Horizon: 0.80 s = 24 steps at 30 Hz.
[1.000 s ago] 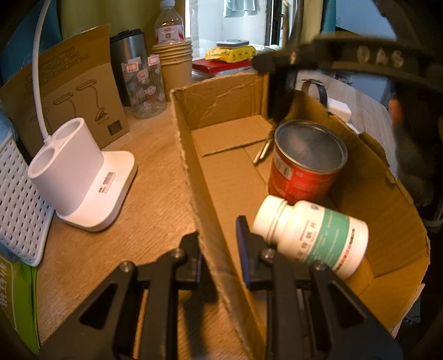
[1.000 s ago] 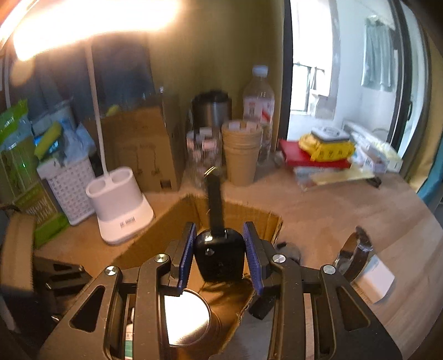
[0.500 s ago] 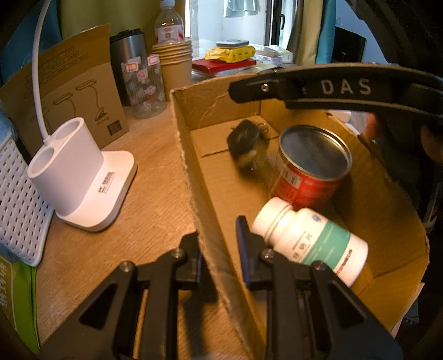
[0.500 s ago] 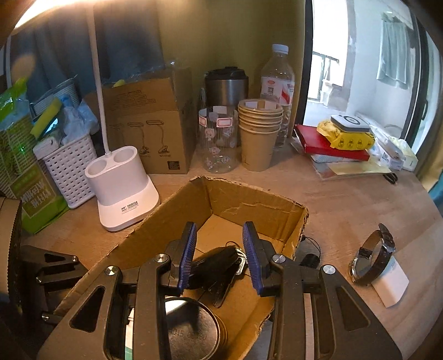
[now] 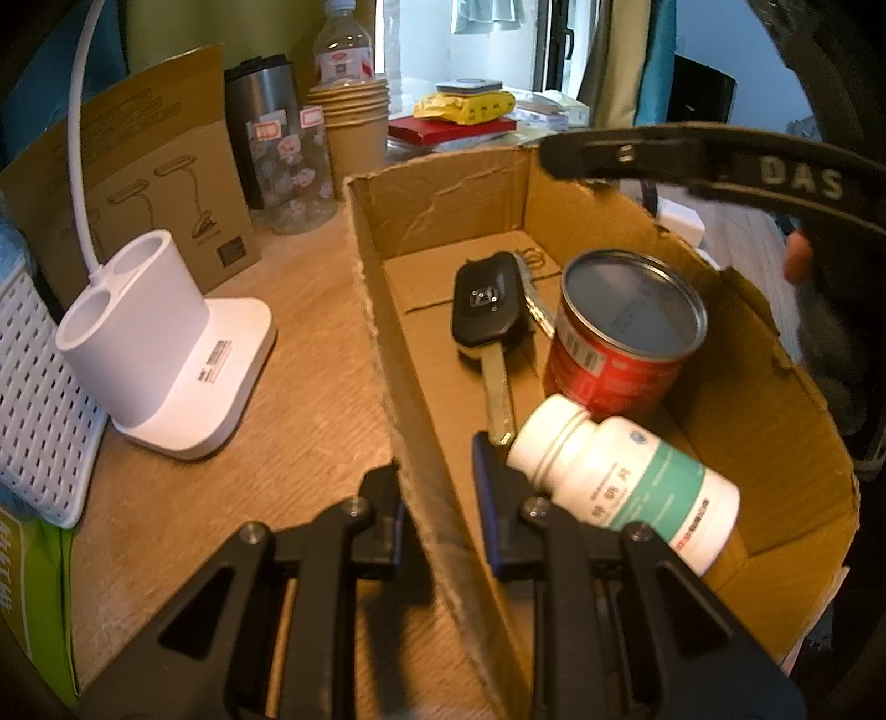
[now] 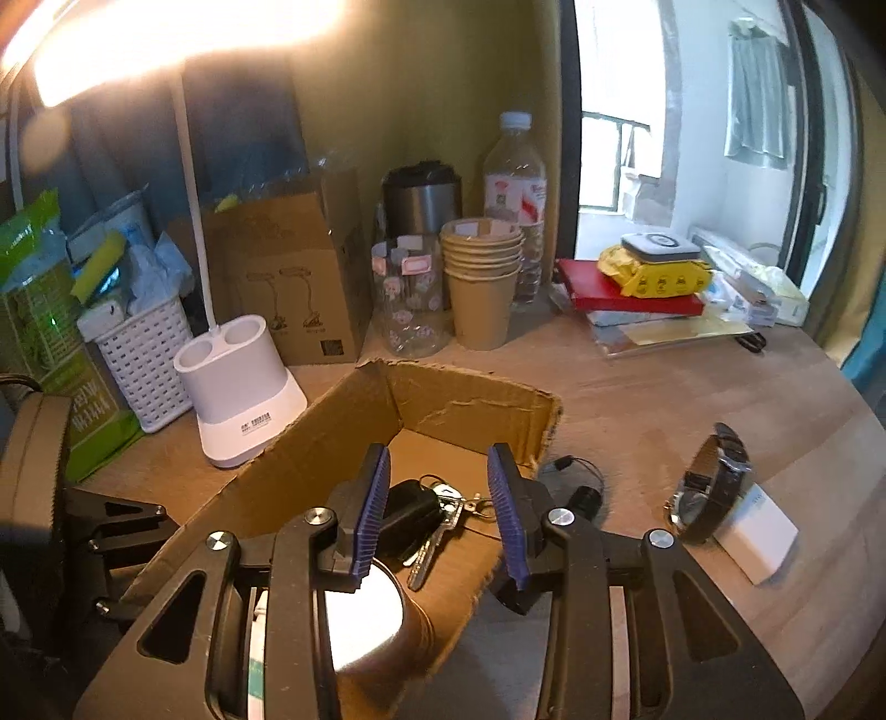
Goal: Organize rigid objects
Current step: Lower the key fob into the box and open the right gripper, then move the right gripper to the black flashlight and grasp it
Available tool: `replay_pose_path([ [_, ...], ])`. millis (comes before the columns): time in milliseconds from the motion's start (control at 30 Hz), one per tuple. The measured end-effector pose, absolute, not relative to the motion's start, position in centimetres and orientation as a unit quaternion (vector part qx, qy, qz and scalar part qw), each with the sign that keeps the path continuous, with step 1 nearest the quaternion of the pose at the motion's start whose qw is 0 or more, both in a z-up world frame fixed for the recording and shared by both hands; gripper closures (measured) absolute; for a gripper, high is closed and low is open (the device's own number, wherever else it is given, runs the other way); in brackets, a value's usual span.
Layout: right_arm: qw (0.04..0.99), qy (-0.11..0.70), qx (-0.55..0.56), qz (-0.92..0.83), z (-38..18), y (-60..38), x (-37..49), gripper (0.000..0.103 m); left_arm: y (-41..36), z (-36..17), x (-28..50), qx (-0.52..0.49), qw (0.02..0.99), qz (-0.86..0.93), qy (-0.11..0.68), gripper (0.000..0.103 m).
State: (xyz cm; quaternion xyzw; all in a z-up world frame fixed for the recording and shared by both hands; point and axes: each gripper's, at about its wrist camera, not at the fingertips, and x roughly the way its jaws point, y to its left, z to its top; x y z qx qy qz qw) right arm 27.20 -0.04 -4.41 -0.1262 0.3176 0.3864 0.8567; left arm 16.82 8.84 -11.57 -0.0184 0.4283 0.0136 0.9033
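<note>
Car key (image 5: 486, 302), rigid and light, lies flat in the cardboard box (image 5: 387, 332) beside the red can (image 5: 620, 338); best taken across its black fob; right tool (image 6: 437, 509) opening, empty; left tool (image 5: 437, 487) pinches the box wall.

— Box (image 5: 454, 221): rough matt corrugated cardboard, ragged edges. Can (image 5: 620, 338): glossy metal.

— Bottle (image 5: 620, 482): smooth white plastic. Key fob (image 5: 484, 304): shiny black plastic. Tabletop (image 6: 664, 399): grained wood.

Worktop (image 6: 637, 387): pale wood grain | Wall (image 6: 387, 83): olive-yellow, behind worktop's far edge | Window (image 6: 620, 138): daylight, far right corner | Lamp glare (image 6: 138, 33): strong, upper left
</note>
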Motion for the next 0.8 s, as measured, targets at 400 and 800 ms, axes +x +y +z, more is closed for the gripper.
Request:
replay_pose_path([
  [400,0.887,0.286,-0.089,0.352,-2.5,-4.6,26.9,0.051,9.0,-11.6,16.9,-0.021,0.903,0.012,0.429,0.081],
  [800,0.896,0.321,-0.048,0.303,-4.5,-8.2,30.3,0.05,9.0,-11.6,16.9,-0.021,0.903,0.013,0.429,0.081],
])
